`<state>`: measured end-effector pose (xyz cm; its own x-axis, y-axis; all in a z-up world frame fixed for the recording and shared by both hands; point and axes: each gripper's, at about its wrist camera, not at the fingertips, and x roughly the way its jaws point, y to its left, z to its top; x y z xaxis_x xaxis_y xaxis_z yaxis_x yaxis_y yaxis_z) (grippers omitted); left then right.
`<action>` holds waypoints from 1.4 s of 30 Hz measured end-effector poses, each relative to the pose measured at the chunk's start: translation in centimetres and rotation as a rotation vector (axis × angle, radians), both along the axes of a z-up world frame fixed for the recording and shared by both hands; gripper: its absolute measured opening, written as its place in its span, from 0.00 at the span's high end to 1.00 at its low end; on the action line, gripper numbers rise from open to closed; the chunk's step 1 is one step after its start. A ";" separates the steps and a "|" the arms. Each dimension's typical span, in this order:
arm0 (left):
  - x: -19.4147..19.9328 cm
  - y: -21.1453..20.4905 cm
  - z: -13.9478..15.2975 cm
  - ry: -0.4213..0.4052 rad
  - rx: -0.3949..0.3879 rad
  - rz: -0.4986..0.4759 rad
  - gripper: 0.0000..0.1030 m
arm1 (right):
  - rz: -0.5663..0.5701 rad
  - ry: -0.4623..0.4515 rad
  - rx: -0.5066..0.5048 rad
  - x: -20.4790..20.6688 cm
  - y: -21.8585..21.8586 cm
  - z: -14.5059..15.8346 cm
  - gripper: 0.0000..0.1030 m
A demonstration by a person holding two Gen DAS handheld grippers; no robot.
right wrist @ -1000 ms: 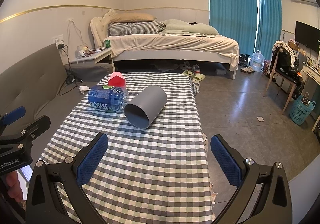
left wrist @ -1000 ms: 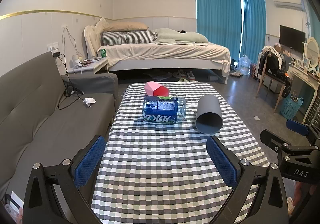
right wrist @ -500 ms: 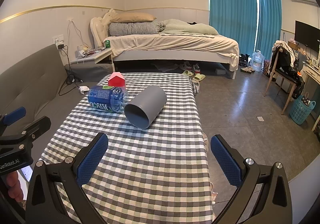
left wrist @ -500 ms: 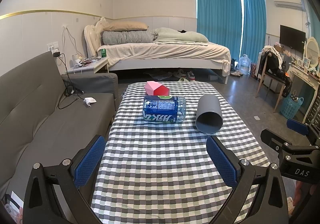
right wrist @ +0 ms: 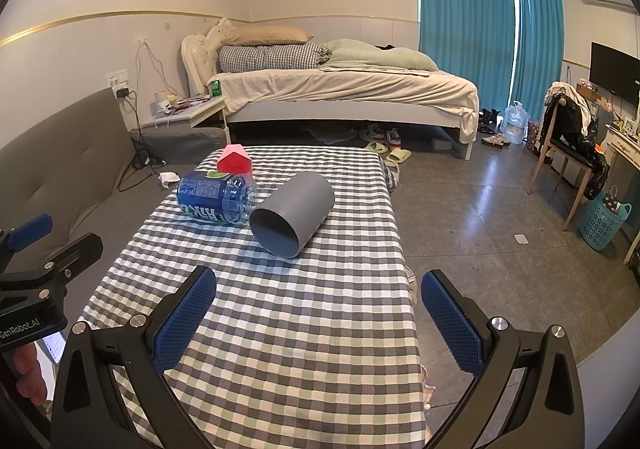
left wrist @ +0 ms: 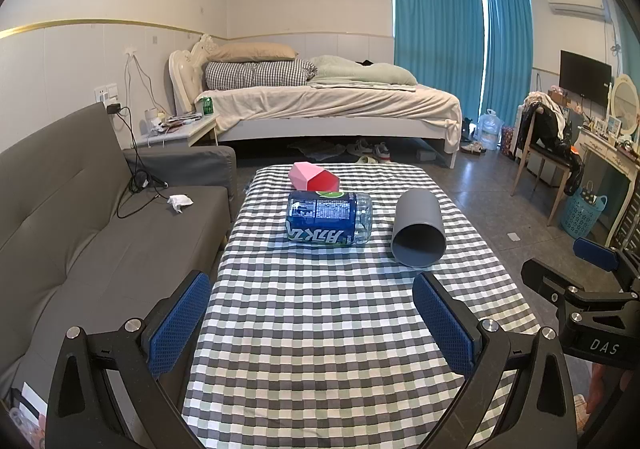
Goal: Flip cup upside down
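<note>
We are holding the left gripper over the near end of the table, its blue-padded fingers standing wide apart with nothing between them. We are holding the right gripper beside it, toward the table's near right corner, and its fingers are likewise spread wide and gripping nothing.

The grey cup is lying on its side on the checked cloth, toward the right edge of the table and about midway along it, with its open mouth facing us and its closed base pointing toward the far end. It is lying well clear of both grippers.

Just to the cup's left, a blue-labelled plastic bottle is also lying on its side, close to the cup, though we cannot tell whether the two are touching. Behind the bottle, nearer the far edge, a pink and red house-shaped block is sitting on the cloth.

A grey sofa is running along the table's left side.
</note>
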<state>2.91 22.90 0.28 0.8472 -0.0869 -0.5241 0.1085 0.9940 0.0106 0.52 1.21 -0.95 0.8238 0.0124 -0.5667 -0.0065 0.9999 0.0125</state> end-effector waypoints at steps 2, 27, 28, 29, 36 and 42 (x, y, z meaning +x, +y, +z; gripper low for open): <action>0.0 0.0 0.0 0.001 -0.001 0.000 0.00 | 0.001 0.002 0.001 0.0 0.0 0.0 0.00; 10.7 6.1 -0.2 0.081 0.041 0.100 0.00 | 0.162 0.132 0.014 15.7 6.8 3.2 0.00; 11.6 6.4 -0.3 0.091 0.038 0.105 0.00 | 0.171 0.148 0.018 17.3 7.3 3.2 0.00; 12.7 6.7 -0.3 0.103 0.035 0.113 0.00 | 0.177 0.162 0.019 18.8 7.8 3.1 0.00; 19.3 8.7 -1.3 0.160 0.014 0.163 0.00 | 0.220 0.261 0.006 28.3 10.6 1.7 0.00; 23.8 10.5 -3.1 0.197 0.013 0.217 0.00 | 0.250 0.365 0.019 35.0 12.4 -1.9 0.00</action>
<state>26.70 33.35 -2.81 0.7271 0.0932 -0.6802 -0.1056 0.9941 0.0233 35.56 13.59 -2.84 0.5401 0.1985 -0.8178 -0.2396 0.9678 0.0767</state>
